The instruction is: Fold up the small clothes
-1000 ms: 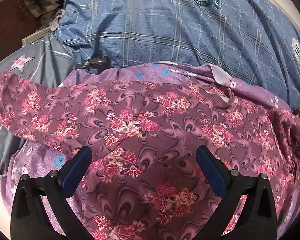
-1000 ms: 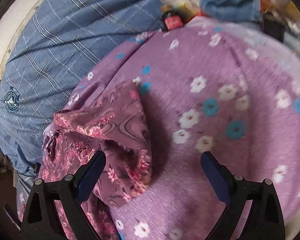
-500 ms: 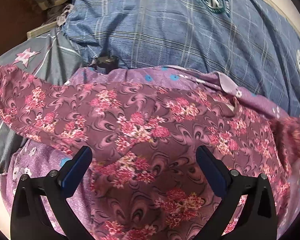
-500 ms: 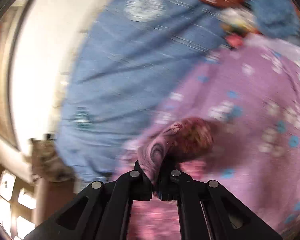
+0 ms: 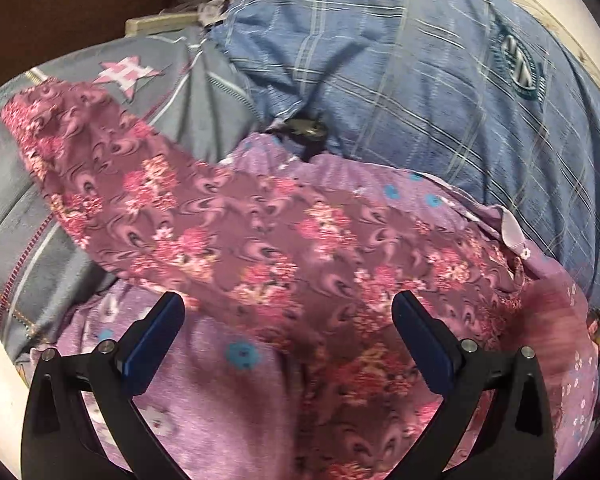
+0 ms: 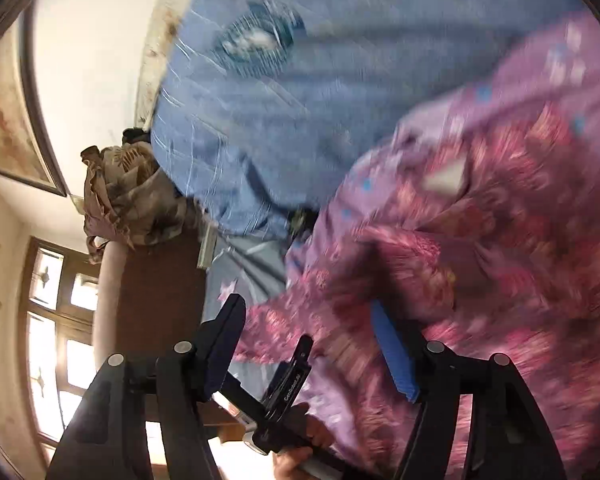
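- The maroon floral garment lies spread on a lilac flowered cloth atop the bed, with a blue checked bedcover behind it and a grey star-print cover at its left end.
- I'd say a fold is in hand: one end of the garment has been carried over toward the middle, and that layer now wants laying flat.
- The right tool has just been opening; its jaws stand apart, with blurred floral cloth draped between and beyond them. Whether any cloth is caught on a pad I cannot tell.
- The left tool hovers low over the garment's near edge, jaws wide apart, gripping nothing.
- The garment's long axis runs across the left view, from the upper left, where a narrow end reaches onto the grey cover, down toward the right.
- Next move, as I judge it: smooth the turned-over part, then take that far left end and bring it in, keeping the edges square.
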Motion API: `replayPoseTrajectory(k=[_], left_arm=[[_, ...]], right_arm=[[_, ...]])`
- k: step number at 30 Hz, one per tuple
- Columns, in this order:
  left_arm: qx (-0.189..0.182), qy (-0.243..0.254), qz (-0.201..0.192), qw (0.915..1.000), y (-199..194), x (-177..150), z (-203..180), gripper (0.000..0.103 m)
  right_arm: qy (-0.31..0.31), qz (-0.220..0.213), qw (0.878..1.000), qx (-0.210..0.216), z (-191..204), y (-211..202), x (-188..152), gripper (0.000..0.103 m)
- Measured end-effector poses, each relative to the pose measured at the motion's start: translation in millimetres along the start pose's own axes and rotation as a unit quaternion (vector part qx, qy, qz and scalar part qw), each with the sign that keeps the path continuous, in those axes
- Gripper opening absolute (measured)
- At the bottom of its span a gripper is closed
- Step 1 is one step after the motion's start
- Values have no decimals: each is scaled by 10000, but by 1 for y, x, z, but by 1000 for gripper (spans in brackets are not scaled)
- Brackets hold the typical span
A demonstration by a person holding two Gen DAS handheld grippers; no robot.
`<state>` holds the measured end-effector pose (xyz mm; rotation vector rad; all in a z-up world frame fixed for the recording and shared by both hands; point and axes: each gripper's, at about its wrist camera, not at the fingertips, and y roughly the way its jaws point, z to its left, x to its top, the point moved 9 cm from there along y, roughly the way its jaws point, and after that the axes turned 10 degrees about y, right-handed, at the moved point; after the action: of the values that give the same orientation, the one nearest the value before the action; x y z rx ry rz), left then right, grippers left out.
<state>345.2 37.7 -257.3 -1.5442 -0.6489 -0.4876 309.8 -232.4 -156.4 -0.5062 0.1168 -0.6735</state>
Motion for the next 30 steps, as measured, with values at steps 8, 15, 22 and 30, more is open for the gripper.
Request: replayPoseTrajectory(k=[8, 15, 22, 30], left_arm=[[-516, 378, -29, 9979, -10, -3, -12, 103], [-2096, 822, 878, 9704, -2, -39, -72, 60], [-2307, 1341, 1422, 9532, 8, -72, -121, 60], [-2074, 1432, 1247, 9597, 30, -69, -149, 56]], right_arm=[[-84, -932, 9941, -546, -66, -34, 25, 66], [401, -612, 9970, -240, -124, -18, 16, 59], [310, -671, 9973, 15, -139, -6, 26, 61], [559, -880, 9943, 214, -167, -19, 41, 61]])
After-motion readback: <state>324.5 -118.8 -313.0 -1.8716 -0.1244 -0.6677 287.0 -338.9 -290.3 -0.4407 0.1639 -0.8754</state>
